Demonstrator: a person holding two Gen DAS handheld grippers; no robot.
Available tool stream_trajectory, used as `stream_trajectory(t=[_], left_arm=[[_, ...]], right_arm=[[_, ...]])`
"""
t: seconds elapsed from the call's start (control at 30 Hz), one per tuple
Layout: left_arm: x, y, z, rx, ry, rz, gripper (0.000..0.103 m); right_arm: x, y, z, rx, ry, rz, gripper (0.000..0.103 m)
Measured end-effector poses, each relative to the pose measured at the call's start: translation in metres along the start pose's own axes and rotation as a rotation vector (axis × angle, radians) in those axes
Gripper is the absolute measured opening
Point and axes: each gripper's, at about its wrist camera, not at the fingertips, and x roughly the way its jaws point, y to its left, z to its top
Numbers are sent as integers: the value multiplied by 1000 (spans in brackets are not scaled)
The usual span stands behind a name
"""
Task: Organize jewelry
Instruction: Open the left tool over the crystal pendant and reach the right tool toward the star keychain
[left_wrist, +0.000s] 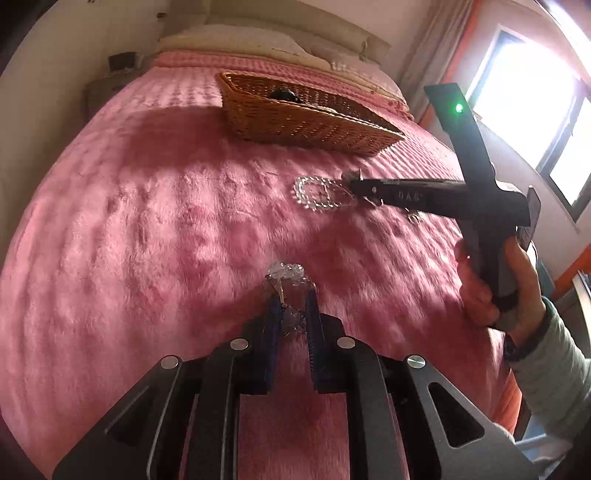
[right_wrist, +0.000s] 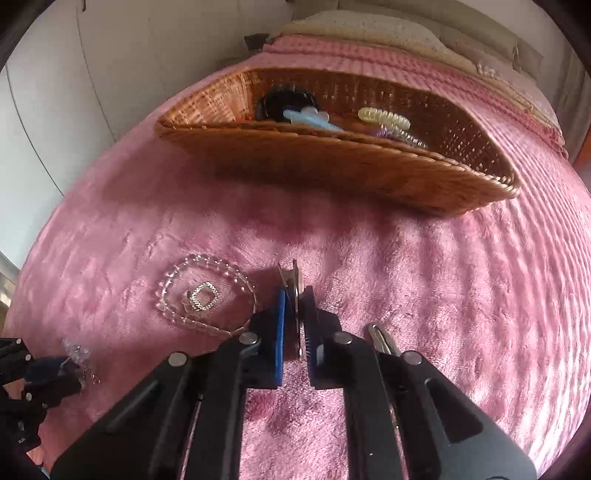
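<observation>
My left gripper (left_wrist: 290, 291) is shut on a clear crystal piece with a thin chain (left_wrist: 286, 273), held just above the pink bed cover; it also shows in the right wrist view (right_wrist: 75, 350). My right gripper (right_wrist: 295, 291) is shut on a flat metal hair clip (right_wrist: 291, 282), seen edge-on. A clear bead bracelet (right_wrist: 207, 291) lies on the cover left of it, with a small sparkly square ring piece (right_wrist: 202, 299) inside. The wicker basket (right_wrist: 332, 158) stands beyond, holding a black item (right_wrist: 284, 98), a blue clip (right_wrist: 306, 116) and coil hair ties (right_wrist: 384, 118).
The pink plush bed cover (left_wrist: 147, 221) fills both views. Another silver clip (right_wrist: 382, 338) lies beside my right gripper's finger. Pillows (left_wrist: 240, 40) sit at the bed head, a nightstand (left_wrist: 110, 81) at the far left, a bright window (left_wrist: 535, 110) at the right.
</observation>
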Motion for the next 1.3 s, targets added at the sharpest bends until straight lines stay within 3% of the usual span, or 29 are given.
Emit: stream_trajectory(t=[0.07,0.13,0.37,0.43,0.47,0.6,0.7,0.9,1.07,1.3], left_arm=[[-4,0,-5,5,14,-6,13],[-6,-1,-11,26,37,-29,24],[-17,1,-16,36,24,8,25],[-16,8,-13,-5,27,19,35],[-16,10,-13,-20,23,17,35],[-12,13,-8,-56,8,-31,53],[-5,8,-1,-38,17,-7,53],[2,7,2,-48,2,0,53],[2,6,0,-45,-13,5,52],[8,-15,-3,45,-12,138,47]], right_arm=[[-11,-4,-4,23,-22,20,8],[-19,-7,-11,35,-25,39,8],[-42,-11,-49,62,-6,79,8],[-43,-9,-60,49,0,79,8],[-43,-8,-63,47,4,80,8],[-46,-9,-72,54,7,109,9],[-56,-21,-87,97,1,175,15],[-72,-38,-105,173,-27,229,52],[-65,-26,-93,128,-32,189,52],[-46,17,-78,1,-14,8,51]])
